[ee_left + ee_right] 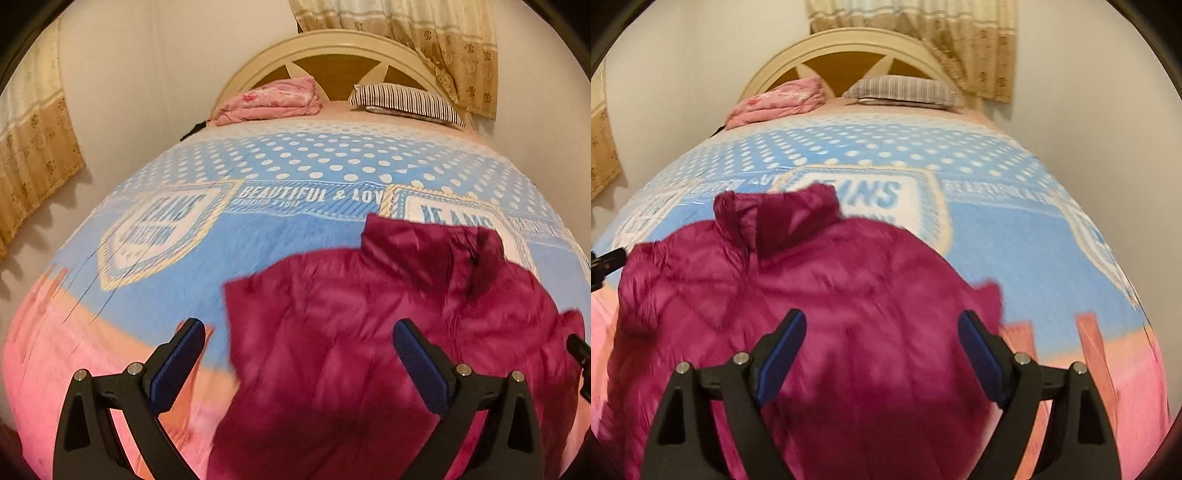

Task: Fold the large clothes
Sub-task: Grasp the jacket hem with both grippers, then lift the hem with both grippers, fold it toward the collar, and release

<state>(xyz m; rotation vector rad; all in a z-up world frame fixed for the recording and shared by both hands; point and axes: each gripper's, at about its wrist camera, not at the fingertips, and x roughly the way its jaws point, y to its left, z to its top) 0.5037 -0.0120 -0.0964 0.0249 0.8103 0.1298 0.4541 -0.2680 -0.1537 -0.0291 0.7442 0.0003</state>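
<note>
Magenta quilted jacket (388,332) lies spread on the bedspread (192,251), collar end toward the headboard (332,48), body end nearest the cameras. Its fabric is puffy and creased; the edges are blurred.

Left gripper (299,343): tilted downward above the jacket's left edge, fingers spread wide, nothing between the blue pads (177,369). One finger hangs over bare bedspread, the other over the jacket.

Right gripper (882,332): tilted downward above the jacket's body, toward its right side, fingers spread wide, no cloth pinched. Whether the tips touch the fabric cannot be told.

Beyond the jacket's collar: blue dotted band of the bedspread, then a folded pink blanket (269,99) and a striped pillow (406,101) against the headboard. Patterned curtain (424,40) hangs behind the headboard.
</note>
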